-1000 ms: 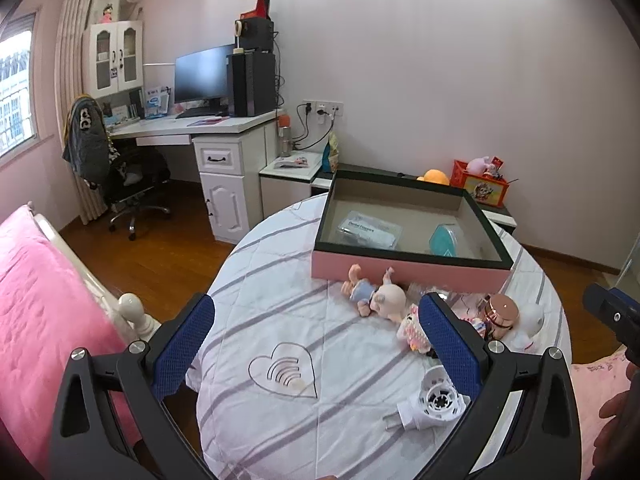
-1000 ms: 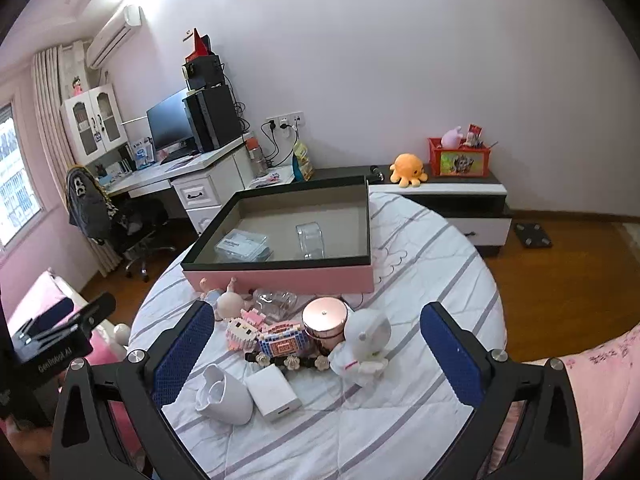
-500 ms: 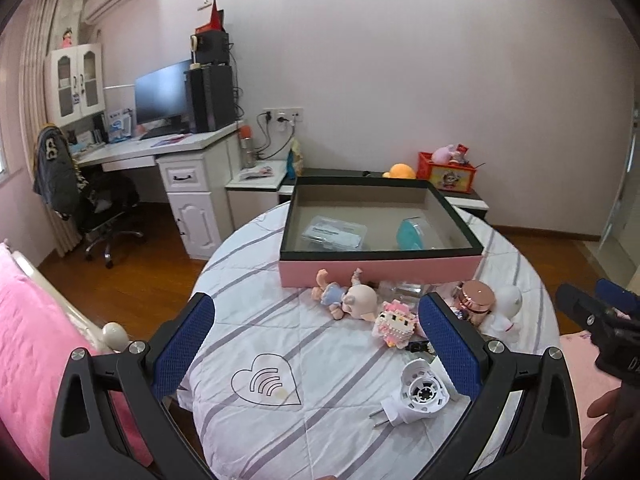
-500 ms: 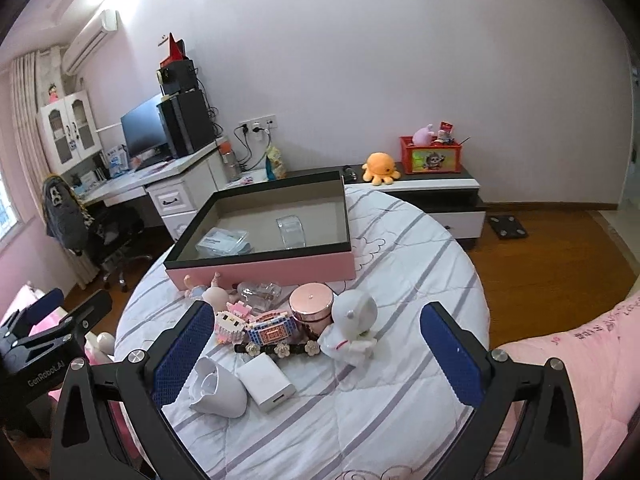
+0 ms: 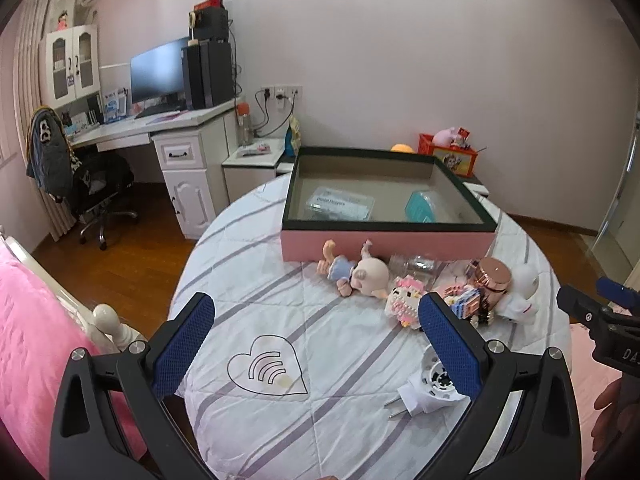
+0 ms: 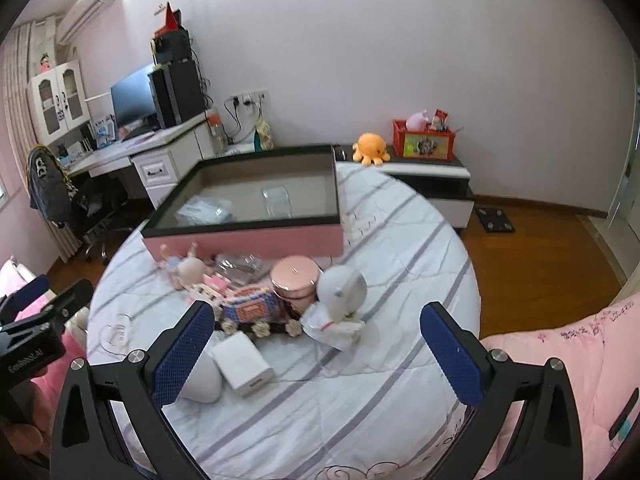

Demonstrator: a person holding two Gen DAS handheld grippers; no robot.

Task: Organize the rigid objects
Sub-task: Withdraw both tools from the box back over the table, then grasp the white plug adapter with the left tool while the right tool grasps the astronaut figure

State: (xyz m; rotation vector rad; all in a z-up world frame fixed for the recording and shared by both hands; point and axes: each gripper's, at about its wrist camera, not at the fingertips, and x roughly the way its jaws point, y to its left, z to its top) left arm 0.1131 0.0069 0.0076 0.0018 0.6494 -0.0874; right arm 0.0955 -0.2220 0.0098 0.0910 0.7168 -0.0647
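A pink box with a dark rim (image 5: 386, 240) (image 6: 244, 238) stands open at the far side of the round table (image 5: 280, 312). It holds a clear packet (image 5: 340, 204) and a teal item (image 5: 420, 208). In front of it lie a pig doll (image 5: 358, 270), a block figure (image 5: 404, 300), a rose-gold jar (image 6: 294, 280), a white dog figure (image 6: 340, 300), a white adapter (image 6: 242, 364) and a white plug (image 5: 430, 388). My left gripper (image 5: 316, 344) is open and empty above the near table. My right gripper (image 6: 316, 344) is open and empty, short of the toys.
A desk with monitor (image 5: 158, 68) and an office chair (image 5: 96, 188) stand at the back left. A low cabinet with an orange plush (image 6: 370, 148) and red box (image 6: 426, 142) is behind the table. Pink bedding (image 5: 28, 332) lies at the left, and more (image 6: 560, 360) at the right.
Both grippers have shifted a little nearer the table and turned slightly. Both stay open and empty. The objects have not moved.
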